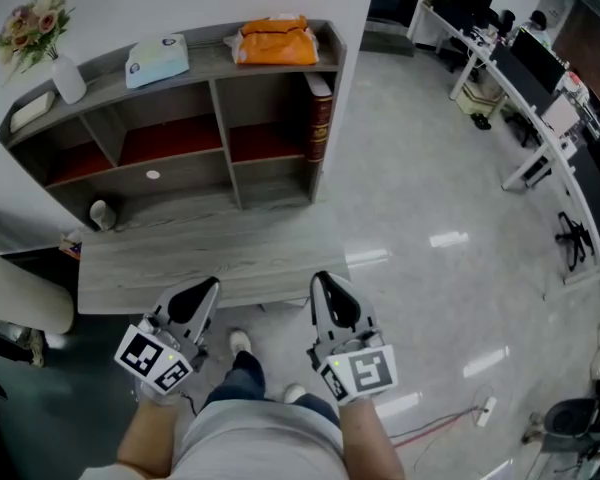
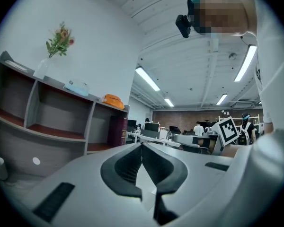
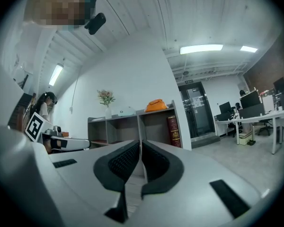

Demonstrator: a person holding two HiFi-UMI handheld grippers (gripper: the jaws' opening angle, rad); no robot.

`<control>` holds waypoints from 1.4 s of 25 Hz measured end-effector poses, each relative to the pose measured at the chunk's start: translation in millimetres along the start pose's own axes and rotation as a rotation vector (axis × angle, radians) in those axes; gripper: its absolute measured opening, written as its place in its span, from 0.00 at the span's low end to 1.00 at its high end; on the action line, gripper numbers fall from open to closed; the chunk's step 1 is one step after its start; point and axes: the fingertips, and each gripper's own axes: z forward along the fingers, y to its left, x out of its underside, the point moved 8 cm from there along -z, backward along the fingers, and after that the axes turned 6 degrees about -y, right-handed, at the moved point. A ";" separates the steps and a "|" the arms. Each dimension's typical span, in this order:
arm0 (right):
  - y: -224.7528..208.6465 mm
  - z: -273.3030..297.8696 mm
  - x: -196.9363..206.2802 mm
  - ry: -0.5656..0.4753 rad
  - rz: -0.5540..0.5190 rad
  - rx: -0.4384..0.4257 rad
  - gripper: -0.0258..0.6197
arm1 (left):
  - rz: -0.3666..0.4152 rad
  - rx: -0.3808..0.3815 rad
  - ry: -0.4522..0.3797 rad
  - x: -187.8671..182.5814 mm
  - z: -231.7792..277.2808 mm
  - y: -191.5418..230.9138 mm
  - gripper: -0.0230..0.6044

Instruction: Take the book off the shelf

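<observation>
Head view: the dark red book (image 1: 319, 118) stands at the shelf's (image 1: 212, 56) right end, far from the left gripper (image 1: 208, 288) and right gripper (image 1: 323, 280). The gripper views show both pairs of jaws together, empty.

Left gripper (image 2: 142, 146) jaws together, grey shelf (image 2: 91, 126) ahead, dark book (image 2: 117, 131) upright inside

The book (image 1: 319, 118) stands upright in the rightmost compartment of the shelf (image 1: 180, 183), at its right wall. On the shelf's top, left to right: vase (image 1: 68, 80), box (image 1: 157, 60), bag (image 1: 273, 42).
</observation>
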 end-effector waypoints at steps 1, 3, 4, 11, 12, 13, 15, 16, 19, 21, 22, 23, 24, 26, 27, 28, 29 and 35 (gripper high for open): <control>-0.6 11.5 2.5 0.006 0.000 0.008 0.07 | -0.008 0.007 -0.002 -0.9 5.0 12.4 0.06; -0.5 35.3 7.3 0.014 0.003 0.026 0.07 | -0.016 0.024 0.000 -3.1 14.5 37.5 0.06; 0.0 47.0 9.3 0.016 0.005 0.037 0.07 | -0.017 0.033 0.003 -4.3 18.7 49.9 0.06; 4.7 119.9 8.8 0.000 -0.021 0.109 0.07 | -0.021 0.094 0.006 -18.1 39.4 120.4 0.06; 4.8 128.7 8.0 -0.004 -0.027 0.120 0.07 | -0.019 0.102 0.007 -19.6 41.3 128.2 0.06; 4.5 137.3 7.4 -0.007 -0.033 0.131 0.07 | -0.018 0.109 0.008 -20.7 42.9 135.8 0.06; 2.2 153.7 6.4 -0.014 -0.044 0.149 0.07 | -0.018 0.117 0.013 -21.4 46.2 150.0 0.06; 0.0 161.6 5.8 -0.018 -0.049 0.157 0.07 | -0.020 0.118 0.016 -21.2 48.1 156.4 0.06; -11.8 182.0 2.3 -0.029 -0.066 0.189 0.07 | -0.028 0.126 0.028 -20.8 55.2 170.8 0.06; -23.0 193.4 -1.5 -0.039 -0.077 0.218 0.07 | -0.026 0.132 0.030 -22.8 60.2 176.6 0.06; -28.9 198.6 -3.6 -0.044 -0.082 0.231 0.08 | -0.024 0.133 0.028 -24.2 62.3 178.7 0.06; -35.1 203.4 -5.9 -0.048 -0.087 0.242 0.08 | -0.024 0.132 0.026 -25.6 64.3 180.2 0.06; -41.7 208.0 -8.6 -0.051 -0.090 0.251 0.09 | -0.023 0.130 0.025 -26.7 66.4 181.4 0.06; -55.4 217.1 -15.6 -0.060 -0.093 0.266 0.13 | -0.020 0.121 0.028 -28.6 71.2 182.9 0.06; -62.3 221.4 -19.2 -0.064 -0.093 0.271 0.15 | -0.019 0.114 0.028 -29.5 73.8 183.3 0.06; -69.4 225.5 -22.2 -0.068 -0.092 0.276 0.18 | -0.016 0.107 0.028 -30.3 76.8 183.6 0.06; -76.7 229.2 -24.8 -0.072 -0.092 0.279 0.20 | -0.012 0.098 0.029 -30.9 80.0 183.8 0.06; -118.5 255.8 -27.9 -0.072 -0.061 0.279 0.33 | 0.002 0.018 0.030 -34.5 102.0 182.7 0.06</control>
